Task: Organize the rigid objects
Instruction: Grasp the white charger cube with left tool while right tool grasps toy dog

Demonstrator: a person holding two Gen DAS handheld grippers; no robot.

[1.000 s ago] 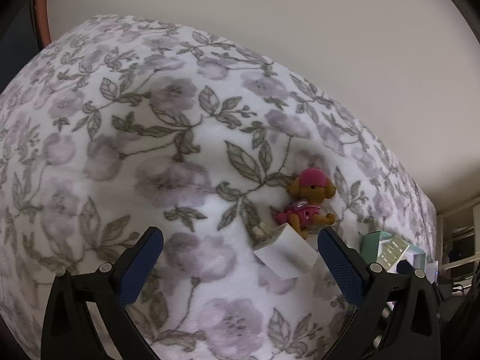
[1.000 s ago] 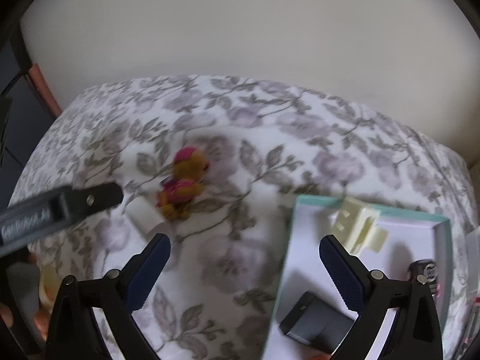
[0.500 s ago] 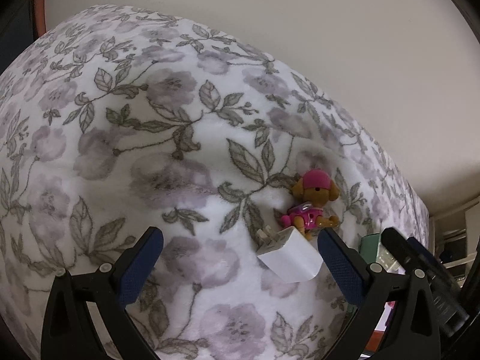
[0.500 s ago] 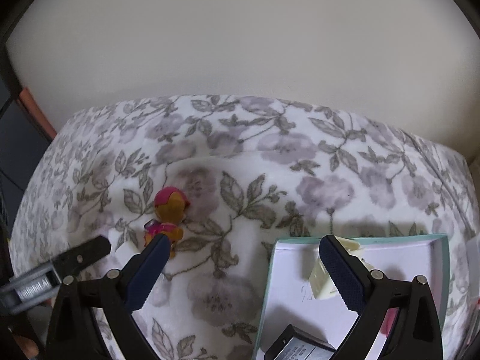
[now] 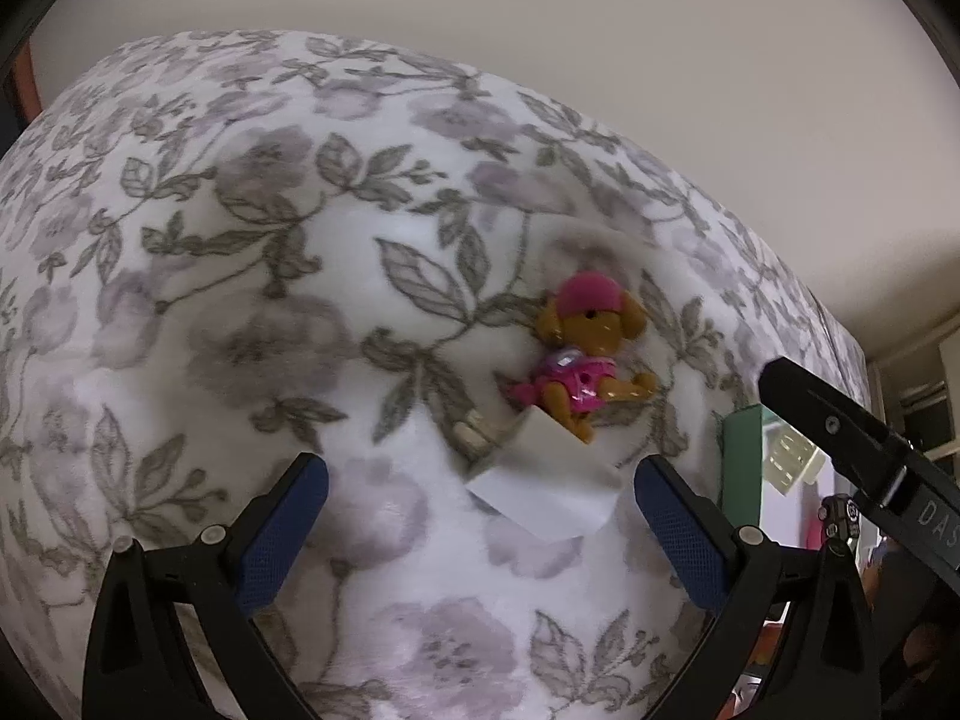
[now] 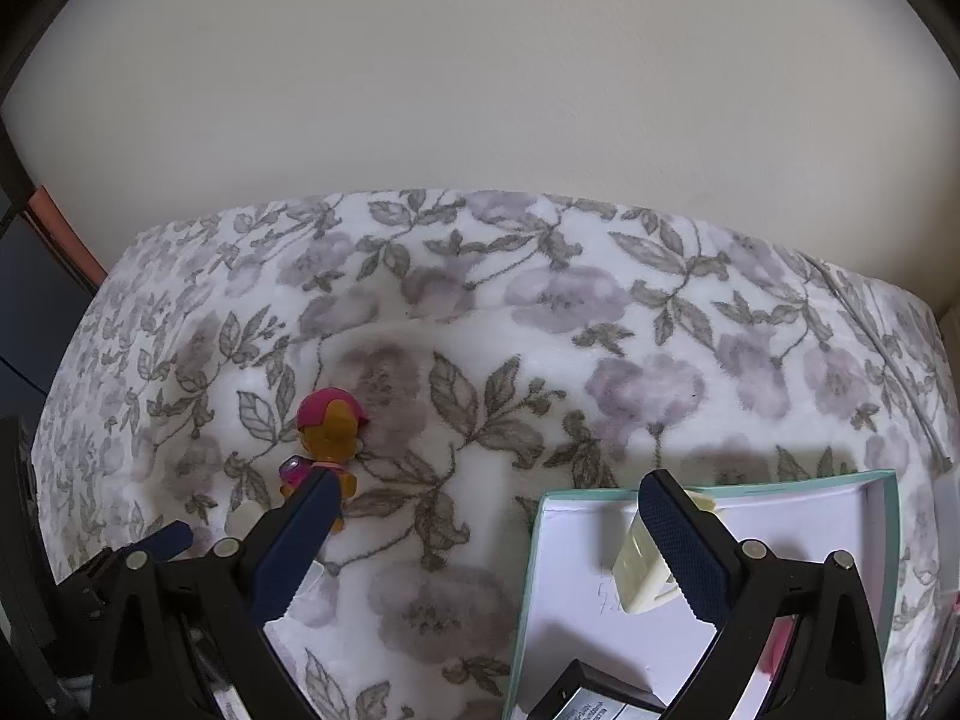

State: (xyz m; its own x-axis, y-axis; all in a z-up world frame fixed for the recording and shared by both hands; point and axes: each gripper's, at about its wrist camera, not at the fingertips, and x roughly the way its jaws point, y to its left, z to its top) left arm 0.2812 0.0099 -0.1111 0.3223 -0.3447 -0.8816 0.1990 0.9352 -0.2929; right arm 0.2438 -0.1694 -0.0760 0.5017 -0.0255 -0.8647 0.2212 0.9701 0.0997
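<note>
Now, in my left wrist view, the white plug block [image 5: 543, 495] and the toy dog [image 5: 585, 354] look bigger than a moment ago, so I have moved my left gripper [image 5: 480, 510] closer to them. The block sits right between my wide-open jaws, at 12 o'clock, touching the dog just behind it, both on the flowery blanket [image 5: 240, 276]. I think I can grab the block next. My right gripper's black arm pokes in at 3 o'clock. In my right wrist view, my right gripper [image 6: 480, 531] has pulled back and up, open and holding nothing. The teal tray [image 6: 888, 483] at 5 o'clock holds a cream clip [image 6: 639, 576] and a black box [image 6: 585, 699]. The dog is at 9 o'clock.
</note>
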